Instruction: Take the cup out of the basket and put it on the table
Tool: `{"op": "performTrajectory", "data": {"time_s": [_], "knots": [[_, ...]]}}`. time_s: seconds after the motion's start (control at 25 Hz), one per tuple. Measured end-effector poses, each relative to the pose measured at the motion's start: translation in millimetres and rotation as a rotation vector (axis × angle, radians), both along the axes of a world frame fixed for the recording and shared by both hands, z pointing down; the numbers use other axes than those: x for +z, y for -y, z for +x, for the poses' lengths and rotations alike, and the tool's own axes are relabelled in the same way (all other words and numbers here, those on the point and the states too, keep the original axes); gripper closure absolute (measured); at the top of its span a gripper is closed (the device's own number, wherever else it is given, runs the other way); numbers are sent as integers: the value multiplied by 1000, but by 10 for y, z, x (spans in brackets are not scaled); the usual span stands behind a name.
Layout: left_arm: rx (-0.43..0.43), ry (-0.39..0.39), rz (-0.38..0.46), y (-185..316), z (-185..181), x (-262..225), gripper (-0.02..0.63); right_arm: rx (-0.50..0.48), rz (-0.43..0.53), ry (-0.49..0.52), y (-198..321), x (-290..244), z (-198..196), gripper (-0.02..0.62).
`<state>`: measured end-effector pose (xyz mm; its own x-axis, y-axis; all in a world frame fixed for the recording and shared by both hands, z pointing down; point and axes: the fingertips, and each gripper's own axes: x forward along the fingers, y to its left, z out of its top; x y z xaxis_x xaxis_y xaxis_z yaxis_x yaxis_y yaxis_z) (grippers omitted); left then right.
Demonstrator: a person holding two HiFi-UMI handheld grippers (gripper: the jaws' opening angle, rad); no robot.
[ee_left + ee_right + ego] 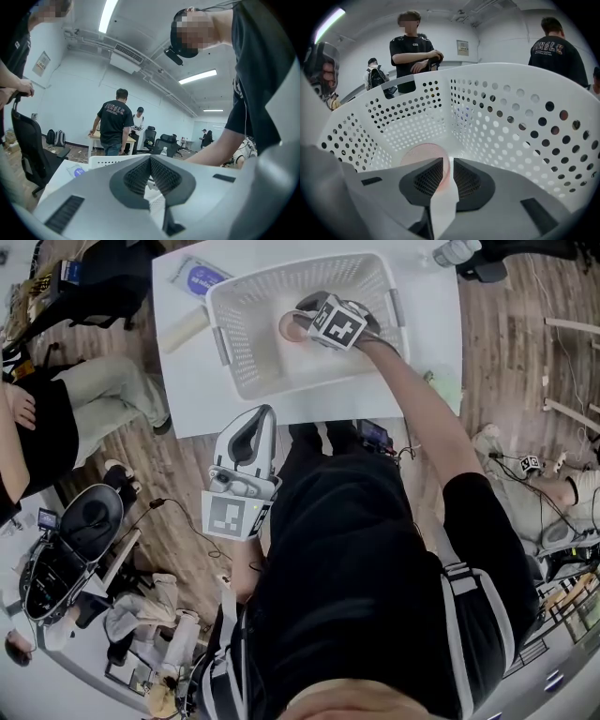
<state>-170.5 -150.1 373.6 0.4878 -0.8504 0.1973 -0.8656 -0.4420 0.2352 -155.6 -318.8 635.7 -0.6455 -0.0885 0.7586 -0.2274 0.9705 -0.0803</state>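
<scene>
A pale pink cup sits inside the white perforated basket on the white table. My right gripper reaches down into the basket. In the right gripper view the cup is near the basket's far corner, and my right gripper is shut on its thin rim, which runs between the two pads. The basket wall rises all around. My left gripper hangs below the table's near edge, off the table. In its own view my left gripper is shut with nothing in it.
A blue-labelled packet and a cream roll lie on the table left of the basket. A bottle lies at the far right corner. People stand around the room, and a black chair is to the left.
</scene>
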Motion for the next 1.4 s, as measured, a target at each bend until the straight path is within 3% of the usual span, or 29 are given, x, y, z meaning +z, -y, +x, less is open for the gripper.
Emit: {"op": "performTrajectory", "data": {"time_s": [0.44, 1.0, 1.4], "knots": [[-4, -3, 9, -9, -18, -17, 586, -56, 73, -42, -15, -40, -10, 557], [14, -10, 34, -19, 73, -98, 586, -31, 95, -24, 11, -401, 19, 557], [37, -6, 60, -86, 115, -184, 586, 41, 77, 53, 16, -848, 68, 558]]}}
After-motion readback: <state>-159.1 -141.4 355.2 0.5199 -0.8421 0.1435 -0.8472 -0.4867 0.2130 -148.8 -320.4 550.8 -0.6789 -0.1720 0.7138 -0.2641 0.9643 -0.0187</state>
